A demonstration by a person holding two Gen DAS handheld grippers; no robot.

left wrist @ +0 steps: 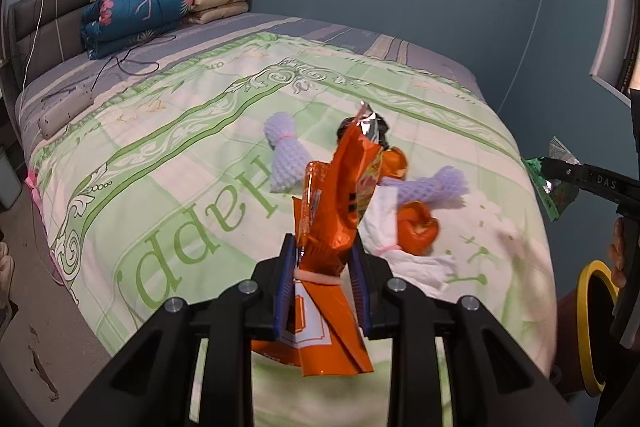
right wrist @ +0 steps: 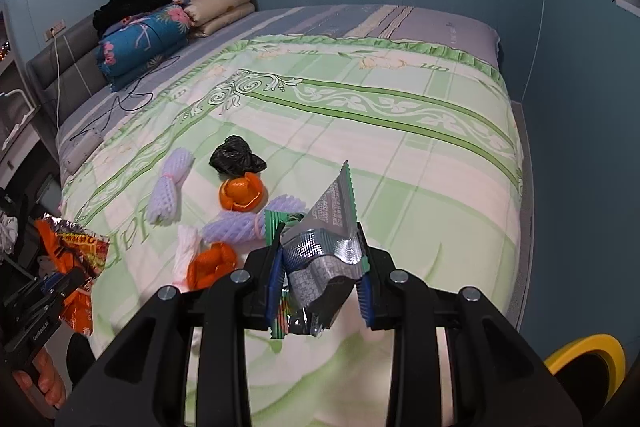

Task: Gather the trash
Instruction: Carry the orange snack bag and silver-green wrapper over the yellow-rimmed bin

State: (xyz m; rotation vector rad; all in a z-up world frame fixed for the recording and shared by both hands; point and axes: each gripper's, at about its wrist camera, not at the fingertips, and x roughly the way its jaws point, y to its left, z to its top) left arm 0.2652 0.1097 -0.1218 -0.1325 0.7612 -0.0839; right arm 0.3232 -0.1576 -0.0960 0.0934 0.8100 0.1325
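From the left wrist, the orange wrapper [left wrist: 340, 211] hides most of the black bag [left wrist: 382, 131] and part of the orange peel [left wrist: 396, 163] at its one o'clock. The yellow-rimmed bin [left wrist: 588, 327] is cut off at four o'clock. From the right wrist, the silver wrapper [right wrist: 328, 243] covers the foam net's [right wrist: 236, 227] end; print on it is too small to read.

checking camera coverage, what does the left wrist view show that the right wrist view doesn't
Only the left wrist view: the window edge and bare floor.

Only the right wrist view: the black bag in full, not hidden behind the orange wrapper.

Both: that wrapper in the left gripper, the silver wrapper in the right gripper, foam nets, orange peels, yellow-rimmed bin.
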